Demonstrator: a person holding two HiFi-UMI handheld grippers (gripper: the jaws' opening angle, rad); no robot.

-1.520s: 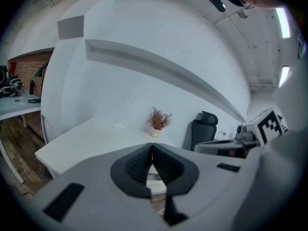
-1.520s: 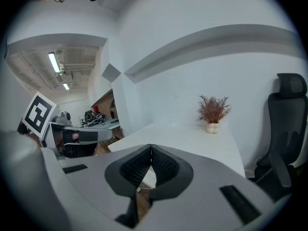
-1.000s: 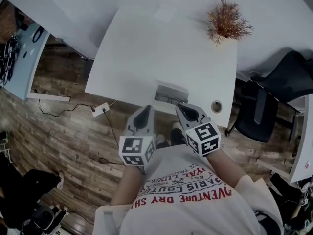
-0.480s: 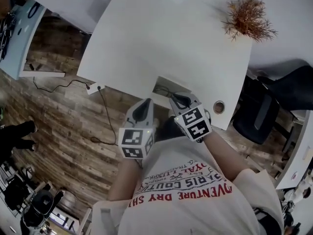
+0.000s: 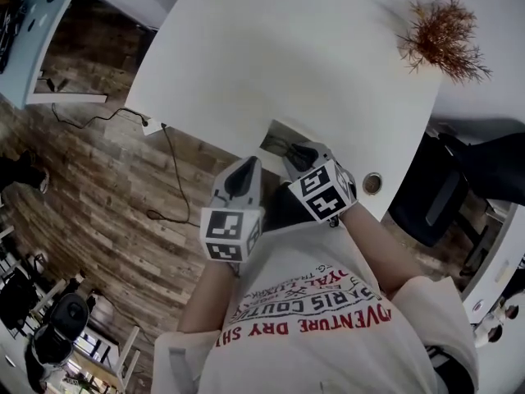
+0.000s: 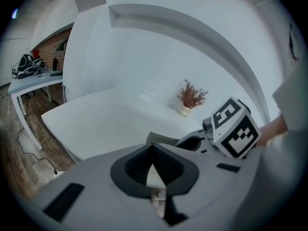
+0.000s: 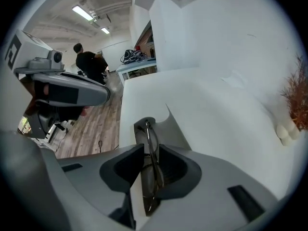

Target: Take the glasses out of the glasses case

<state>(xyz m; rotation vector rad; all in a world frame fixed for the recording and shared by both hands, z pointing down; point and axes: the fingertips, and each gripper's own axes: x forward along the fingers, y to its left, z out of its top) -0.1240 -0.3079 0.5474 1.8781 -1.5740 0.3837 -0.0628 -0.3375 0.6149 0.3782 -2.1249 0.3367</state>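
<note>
Right gripper view: glasses (image 7: 153,174) between jaws

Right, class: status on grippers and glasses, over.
Right gripper shut on glasses, at the open glasses case. Left gripper shut, empty. Nothing blocking.

I see the glasses (image 7: 154,177), a thin dark wire frame, edge-on at lower centre of the right gripper view, pinched in my right tongs (image 7: 150,146). The grey glasses case (image 7: 168,129) lies open beneath them, at the worktop's (image 7: 216,109) near edge.
</note>
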